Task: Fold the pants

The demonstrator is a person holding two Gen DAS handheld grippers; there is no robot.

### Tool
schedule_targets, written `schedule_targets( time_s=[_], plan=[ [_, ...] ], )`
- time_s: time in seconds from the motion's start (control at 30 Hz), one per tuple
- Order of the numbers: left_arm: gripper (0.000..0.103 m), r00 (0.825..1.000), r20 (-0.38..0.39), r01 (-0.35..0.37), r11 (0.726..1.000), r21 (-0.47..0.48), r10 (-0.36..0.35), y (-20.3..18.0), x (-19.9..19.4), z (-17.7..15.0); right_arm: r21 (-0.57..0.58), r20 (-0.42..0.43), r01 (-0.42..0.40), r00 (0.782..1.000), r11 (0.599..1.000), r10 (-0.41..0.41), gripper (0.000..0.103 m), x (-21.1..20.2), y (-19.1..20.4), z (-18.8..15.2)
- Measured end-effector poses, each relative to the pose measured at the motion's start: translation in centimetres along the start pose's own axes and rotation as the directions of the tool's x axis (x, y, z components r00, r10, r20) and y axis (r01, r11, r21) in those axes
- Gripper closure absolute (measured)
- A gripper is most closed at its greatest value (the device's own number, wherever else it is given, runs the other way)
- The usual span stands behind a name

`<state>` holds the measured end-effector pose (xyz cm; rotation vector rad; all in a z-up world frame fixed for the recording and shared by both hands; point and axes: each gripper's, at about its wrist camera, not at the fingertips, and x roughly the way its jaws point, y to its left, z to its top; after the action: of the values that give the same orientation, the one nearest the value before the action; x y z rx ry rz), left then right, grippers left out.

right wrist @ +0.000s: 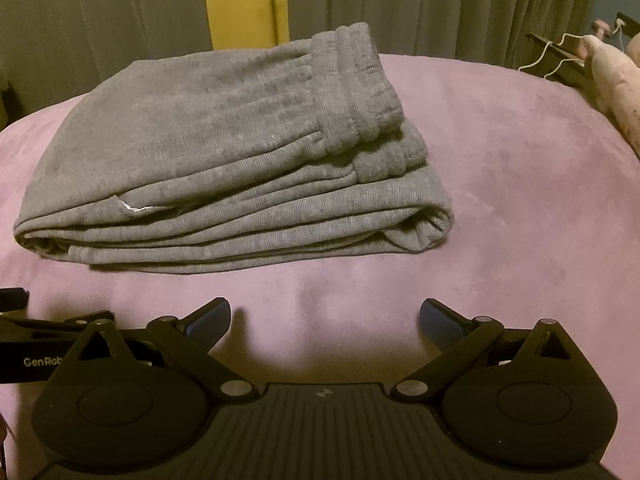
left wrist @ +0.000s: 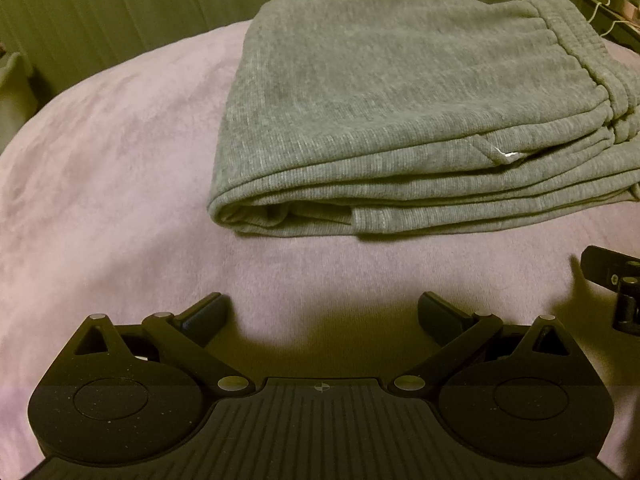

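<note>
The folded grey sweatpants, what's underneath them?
The folded grey sweatpants lie on a pink plush blanket, which shows all around them. Whatever sits directly beneath the stack is covered.

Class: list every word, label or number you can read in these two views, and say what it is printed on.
"GenRob", cut off by the right gripper's linkage: white letters on the black body of the left gripper, at the right wrist view's left edge.
Folded grey sweatpants: no readable label.
Nothing else is legible.
</note>
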<state>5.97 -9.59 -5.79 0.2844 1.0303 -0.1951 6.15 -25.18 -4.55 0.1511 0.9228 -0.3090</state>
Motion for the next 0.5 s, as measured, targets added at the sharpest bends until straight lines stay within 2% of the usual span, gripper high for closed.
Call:
schedule_targets(
  time_s=[0.5],
  plan=[
    [0.0, 1.0, 0.003, 0.002, 1.0, 0.008, -0.002, -0.05, -0.01, 0.0, 0.002, -0.002, -0.001, 1.0, 1.0, 0.001, 0.002, -0.11, -0.13, 0.01]
  ],
)
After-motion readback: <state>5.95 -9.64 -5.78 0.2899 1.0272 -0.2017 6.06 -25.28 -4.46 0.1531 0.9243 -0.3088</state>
